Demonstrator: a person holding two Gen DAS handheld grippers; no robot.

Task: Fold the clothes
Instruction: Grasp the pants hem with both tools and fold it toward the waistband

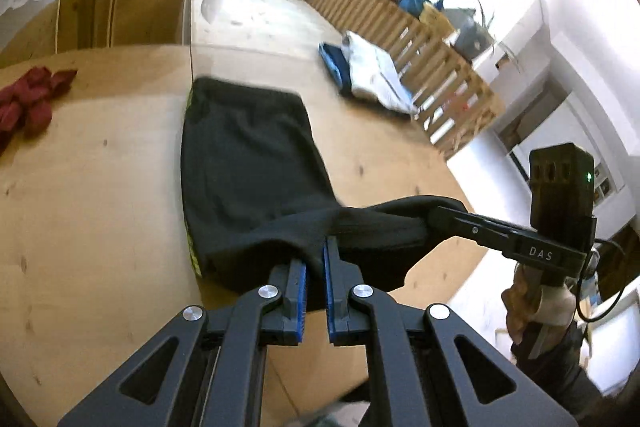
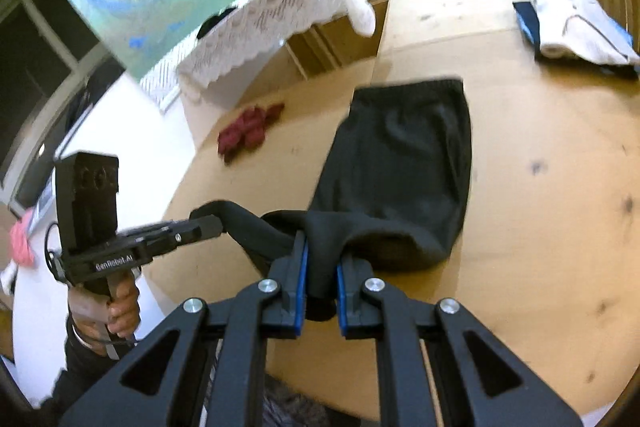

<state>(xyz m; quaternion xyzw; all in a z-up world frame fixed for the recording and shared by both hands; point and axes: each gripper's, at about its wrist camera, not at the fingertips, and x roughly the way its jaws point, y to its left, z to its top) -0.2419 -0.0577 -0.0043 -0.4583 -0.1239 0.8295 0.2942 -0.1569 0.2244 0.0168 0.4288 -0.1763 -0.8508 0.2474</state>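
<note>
Black shorts (image 1: 248, 147) — near hem pinched in both grippers — above wooden table (image 1: 100, 167)

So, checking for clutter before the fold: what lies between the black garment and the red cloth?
Only bare wooden table between black garment and red cloth, in both views.

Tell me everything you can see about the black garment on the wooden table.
The black knit garment, soft and matte, carries a yellow-green stripe along one side edge. Its far end, with a gathered band, lies flat on the light wooden table; the near end is lifted and bunched, pinched in the left tongs and the right tongs, sagging between them.
</note>
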